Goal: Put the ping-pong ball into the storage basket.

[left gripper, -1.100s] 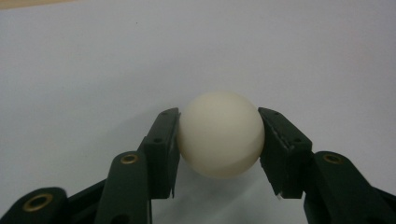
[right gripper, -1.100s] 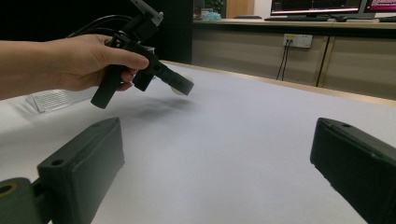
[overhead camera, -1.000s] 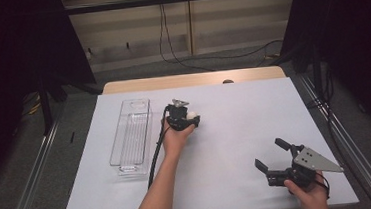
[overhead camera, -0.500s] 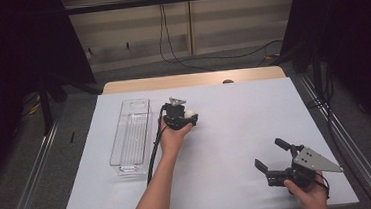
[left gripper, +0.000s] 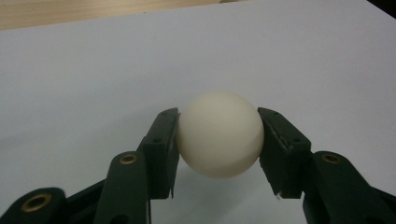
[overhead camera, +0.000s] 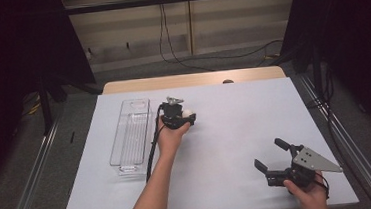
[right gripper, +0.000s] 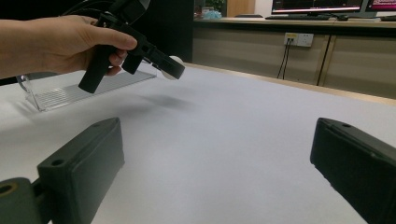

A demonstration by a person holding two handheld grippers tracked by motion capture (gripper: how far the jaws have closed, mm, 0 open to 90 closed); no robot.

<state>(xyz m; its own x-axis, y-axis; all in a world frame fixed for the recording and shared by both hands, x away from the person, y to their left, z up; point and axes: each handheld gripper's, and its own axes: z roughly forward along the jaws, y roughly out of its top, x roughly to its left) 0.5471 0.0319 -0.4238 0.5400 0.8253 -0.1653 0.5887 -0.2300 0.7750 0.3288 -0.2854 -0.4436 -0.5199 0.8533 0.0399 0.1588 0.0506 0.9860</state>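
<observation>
A cream-white ball [left gripper: 219, 134] is clamped between both pads of my left gripper [left gripper: 218, 135], held above the white table cover. From above, the left gripper [overhead camera: 188, 115] sits near the table's middle, just right of the clear tray, with the white ball [overhead camera: 187, 113] at its tip. In the right gripper view the same left gripper hangs off the table with the ball [right gripper: 175, 61] at its jaws and a shadow below. My right gripper [overhead camera: 269, 154] rests at the front right, jaws wide apart with nothing between its fingers [right gripper: 81, 168].
A long clear plastic tray [overhead camera: 131, 136] lies left of the middle of the table. The white cover [overhead camera: 244, 110] spreads over the tabletop; a wooden strip [overhead camera: 191, 80] shows along the far edge. Metal rails run along both sides.
The left hand with the ball has shifted slightly; the right gripper has kept still.
</observation>
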